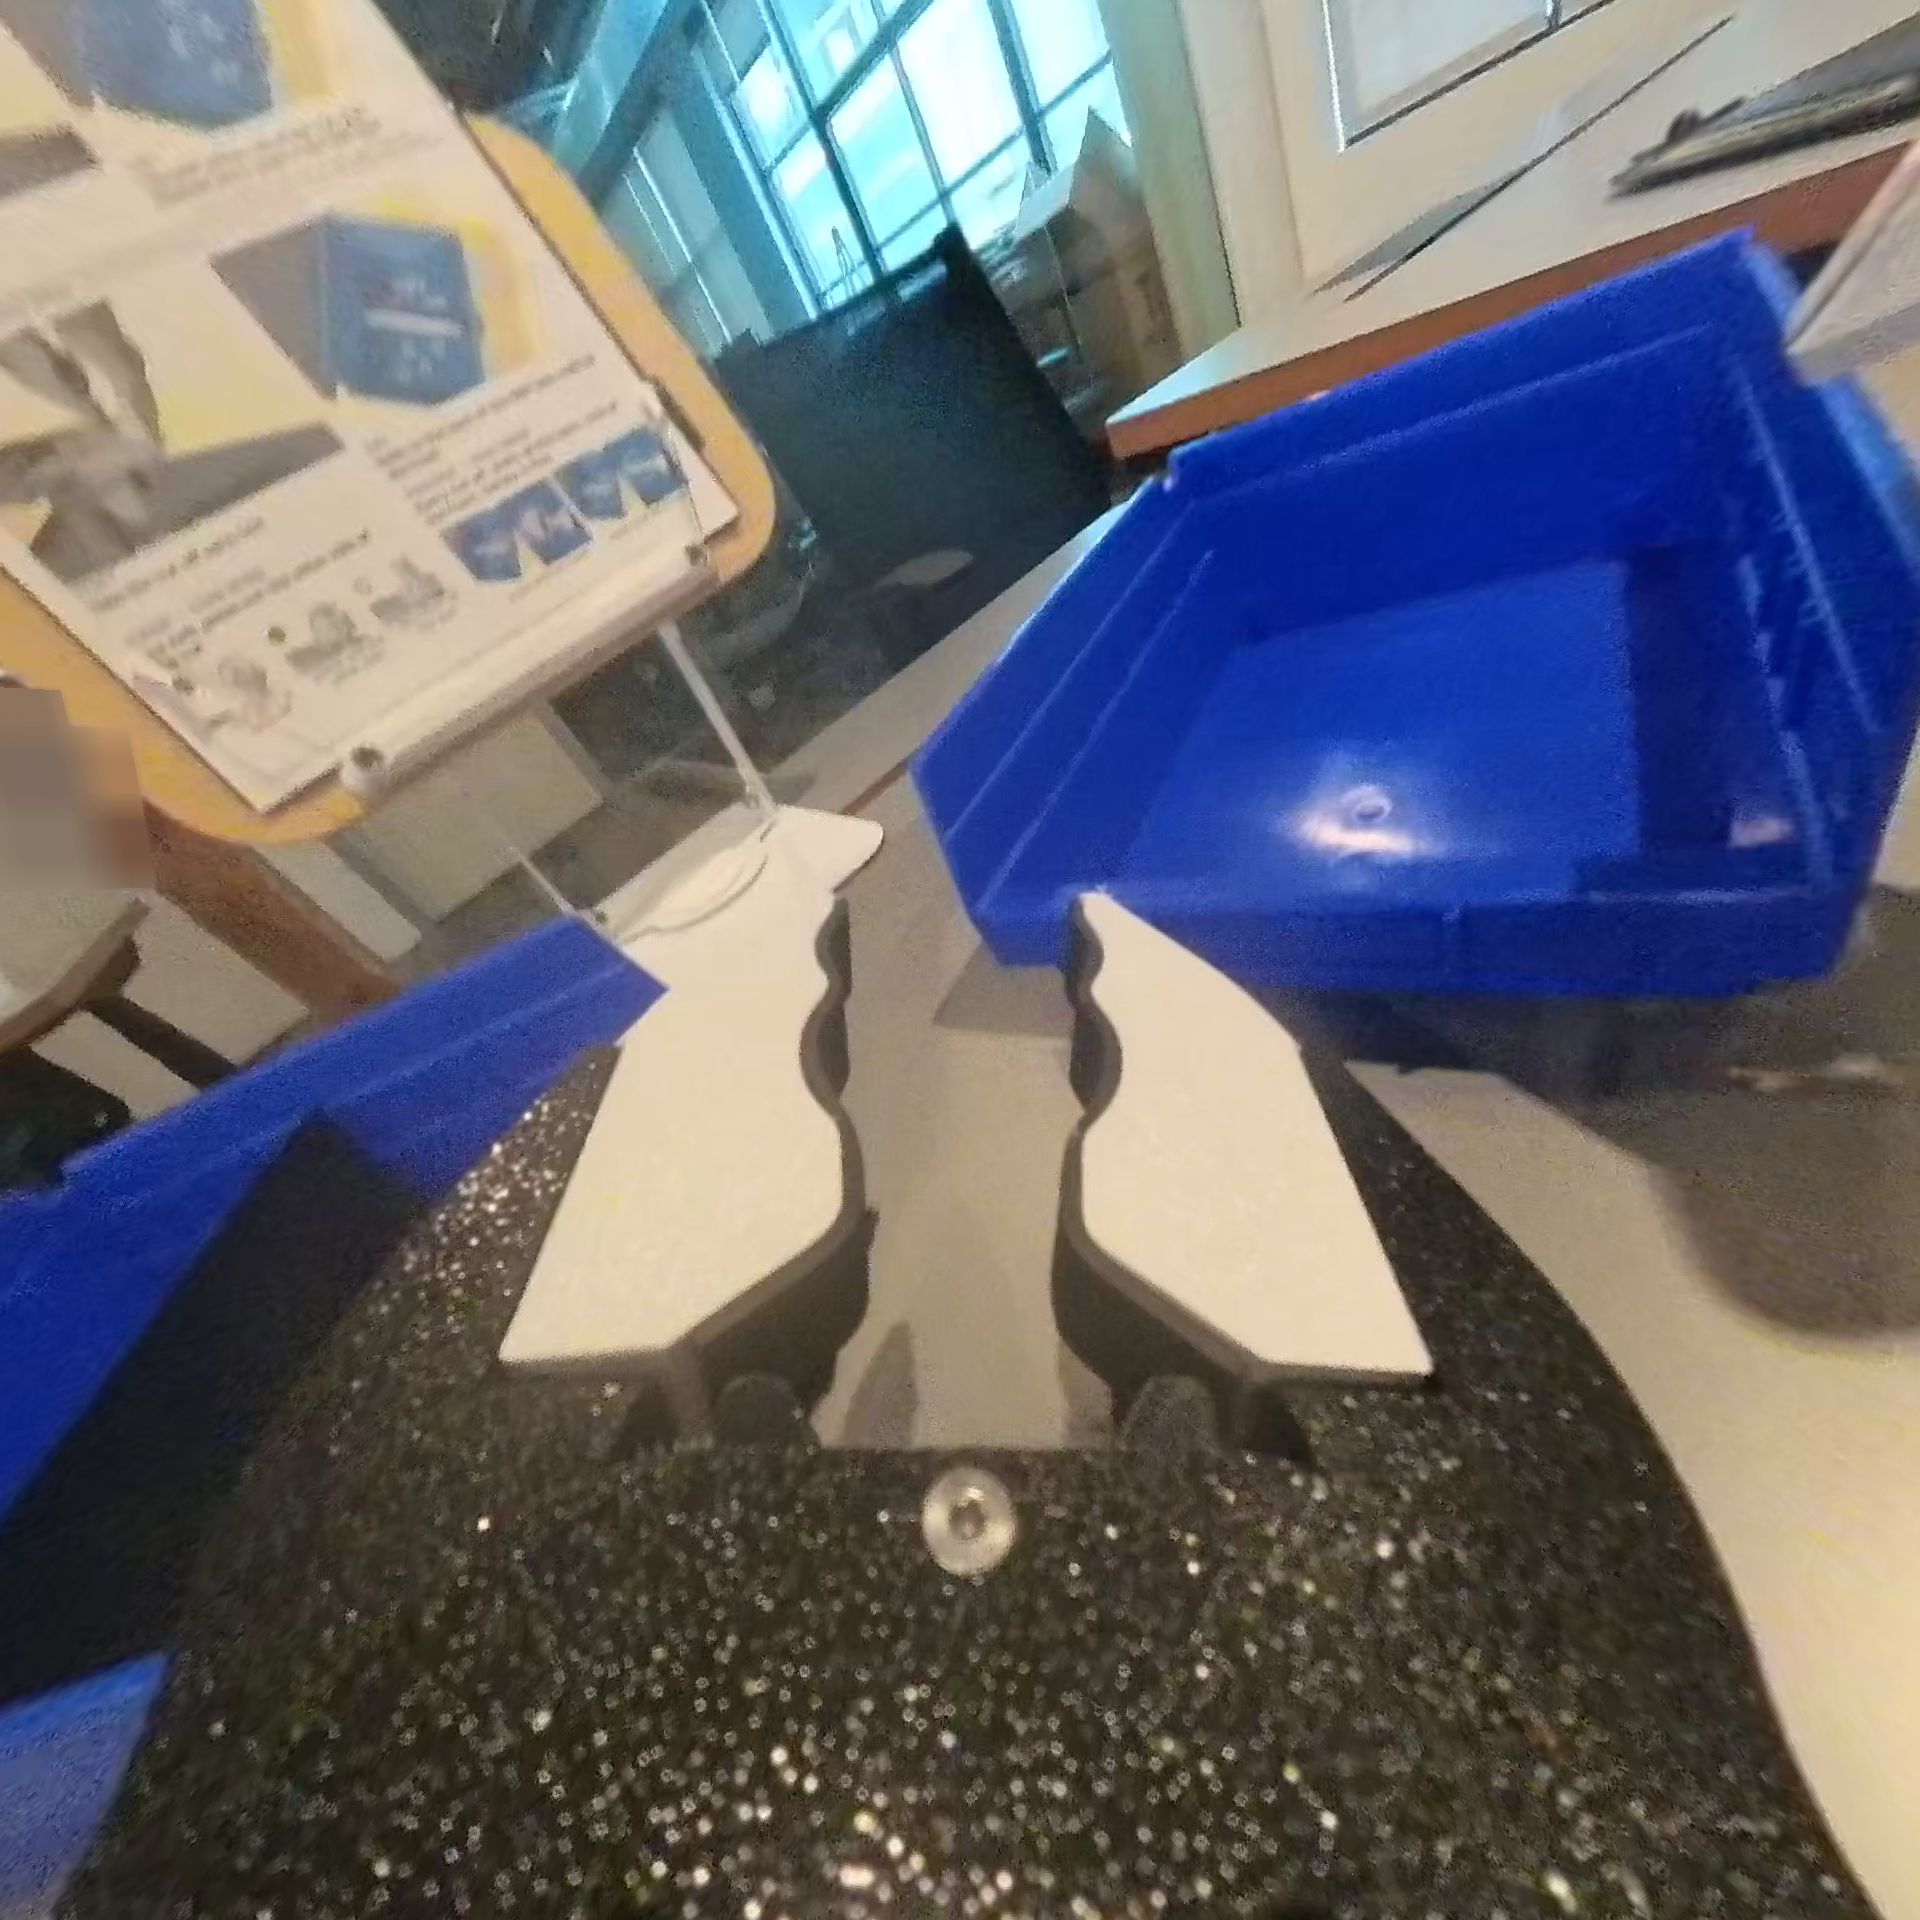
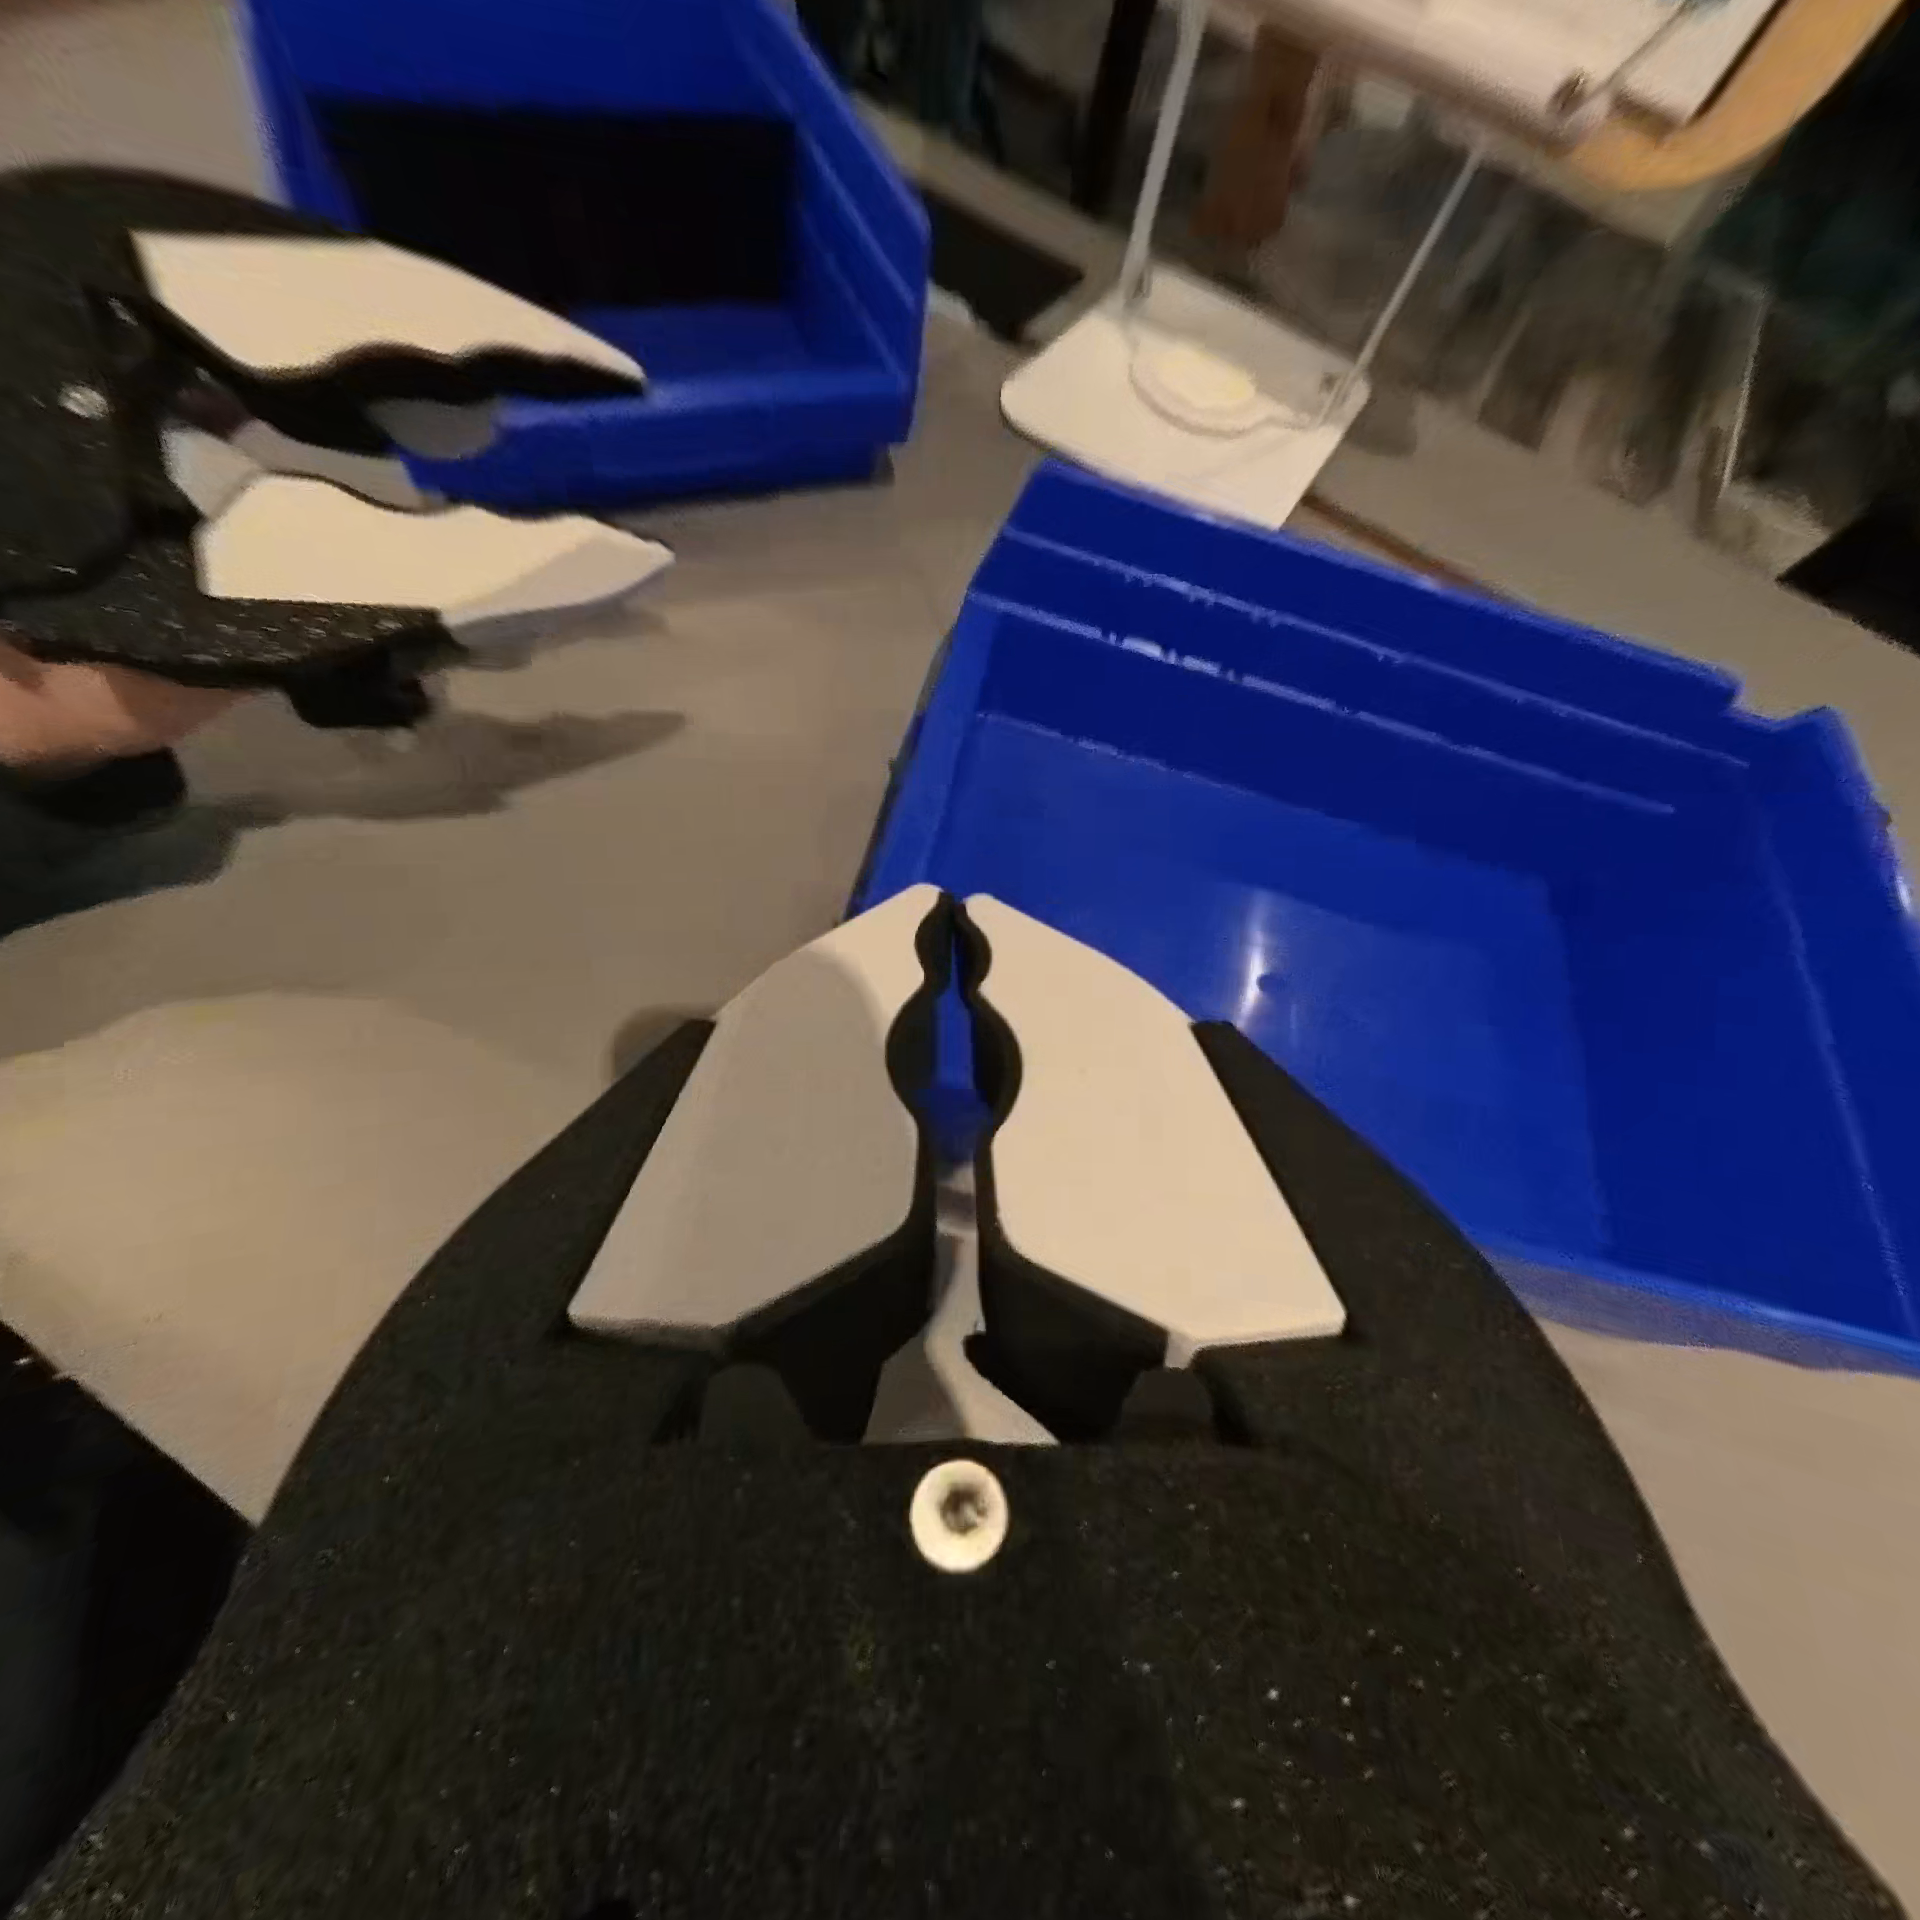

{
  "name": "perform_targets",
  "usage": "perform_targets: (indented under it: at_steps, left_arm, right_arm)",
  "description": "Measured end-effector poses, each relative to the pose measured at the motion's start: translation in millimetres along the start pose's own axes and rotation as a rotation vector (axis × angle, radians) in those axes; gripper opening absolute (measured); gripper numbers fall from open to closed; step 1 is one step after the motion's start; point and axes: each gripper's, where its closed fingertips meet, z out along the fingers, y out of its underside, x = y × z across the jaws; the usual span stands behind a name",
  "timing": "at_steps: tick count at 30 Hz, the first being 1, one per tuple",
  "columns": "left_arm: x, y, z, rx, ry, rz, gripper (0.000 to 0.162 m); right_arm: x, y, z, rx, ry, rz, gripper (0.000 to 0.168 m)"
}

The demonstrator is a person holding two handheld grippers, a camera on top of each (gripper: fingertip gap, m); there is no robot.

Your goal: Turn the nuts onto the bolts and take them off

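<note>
No nuts or bolts show in either view. My left gripper [image 1: 964, 914] is open and empty, and hovers over the grey table between two blue bins. It also shows at the left of the right wrist view [image 2: 655, 468], jaws apart, held by a hand. My right gripper [image 2: 951, 904] is shut with its tips together and nothing visible between them. It sits at the near left corner of an empty blue bin [image 2: 1351, 727]. That bin lies to the right in the left wrist view [image 1: 1039, 665], its floor bare.
A second blue bin [image 2: 873, 260] stands at the back, with a dark inside; it is at the left of the left wrist view [image 1: 312, 1091]. A clear acrylic stand with a white base [image 2: 1174, 416] holds a printed board [image 1: 312, 416]. The grey table [image 2: 520, 883] lies between them. Left tips to right tips: about 15 cm.
</note>
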Motion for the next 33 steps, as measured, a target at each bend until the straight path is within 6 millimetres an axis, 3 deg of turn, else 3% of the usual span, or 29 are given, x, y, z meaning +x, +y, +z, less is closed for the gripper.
perform_targets:
  at_steps: [5, 9, 12, 20, 26, 28, 30, 31, 33]
  left_arm:
    - [-5.7, 25.2, -1.2, -0.070, 0.035, -0.058, 0.043]
    - [-2.4, 25.5, -0.3, -0.085, 0.077, -0.133, 0.050]
    - [-2.1, 23.5, -1.9, -0.073, 0.074, -0.113, 0.049]
    - [-0.3, 27.3, -1.1, -0.075, 0.098, -0.146, 0.048]
    - [4.7, 24.1, -1.4, -0.056, 0.118, -0.145, 0.048]
    - [6.0, 24.8, -1.5, -0.056, 0.121, -0.135, 0.048]
    - [6.7, 25.3, -1.3, -0.055, 0.124, -0.133, 0.047]
    - [7.3, 25.5, -1.1, -0.054, 0.128, -0.136, 0.047]
    - [8.7, 26.0, -0.6, -0.054, 0.136, -0.145, 0.047]
  right_arm:
    - [9.3, 22.4, 34.8, -0.395, -0.029, 0.013, 0.000]
    - [17.3, 41.0, 34.5, -0.622, -0.062, 0.028, 0.000]
    - [19.5, 59.4, 20.5, -0.787, -0.142, 0.076, 0.000]
    - [86.7, 121.5, -48.8, -1.140, -0.032, 0.070, 0.000]
    - [151.0, 152.2, -81.6, -1.212, 0.164, 0.062, 0.000]
    - [159.0, 141.6, -77.2, -1.082, 0.198, 0.076, 0.000]
    - [167.9, 113.1, -71.4, -0.859, 0.262, 0.066, 0.006]
    - [176.7, 99.7, -74.6, -0.765, 0.323, 0.049, 0.027]
    - [186.6, 90.1, -84.5, -0.674, 0.375, 0.106, 0.053]
